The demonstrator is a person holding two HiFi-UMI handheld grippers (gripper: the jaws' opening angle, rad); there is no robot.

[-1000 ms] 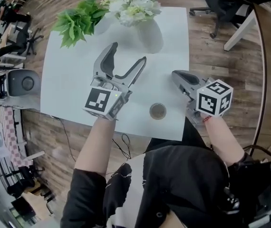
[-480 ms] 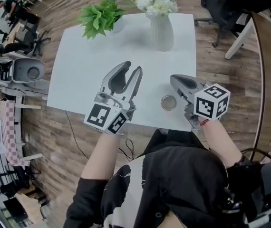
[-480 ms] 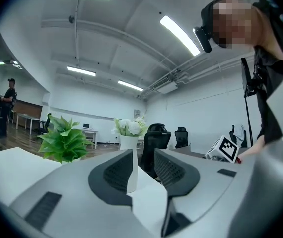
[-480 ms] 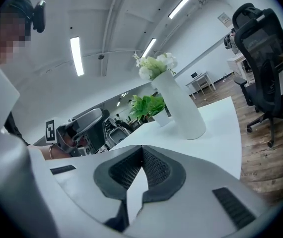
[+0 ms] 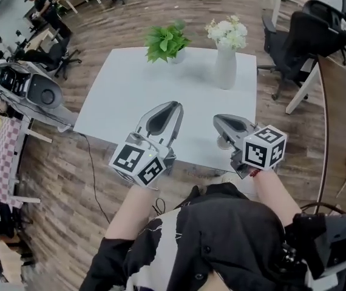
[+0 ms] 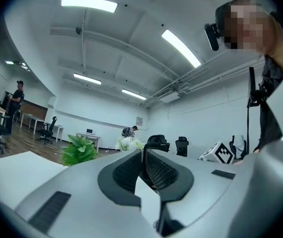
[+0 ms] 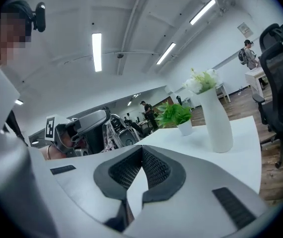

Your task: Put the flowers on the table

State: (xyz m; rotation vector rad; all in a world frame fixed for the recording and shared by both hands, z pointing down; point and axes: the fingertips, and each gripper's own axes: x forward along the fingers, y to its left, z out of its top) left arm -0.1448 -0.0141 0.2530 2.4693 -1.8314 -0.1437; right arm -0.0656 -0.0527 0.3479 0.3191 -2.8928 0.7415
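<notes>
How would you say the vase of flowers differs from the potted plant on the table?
The vase of flowers is tall and slim; the potted plant is low and bushy. The vase of flowers carries pale blooms, the potted plant green leaves. Both stand upright at the far end of the white table.

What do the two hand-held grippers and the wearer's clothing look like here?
Both the left hand-held gripper and right hand-held gripper have light grey curved shells with dark textured pads. Each carries a white cube with black square markers. The person wears a black top, forearms uncovered.
</notes>
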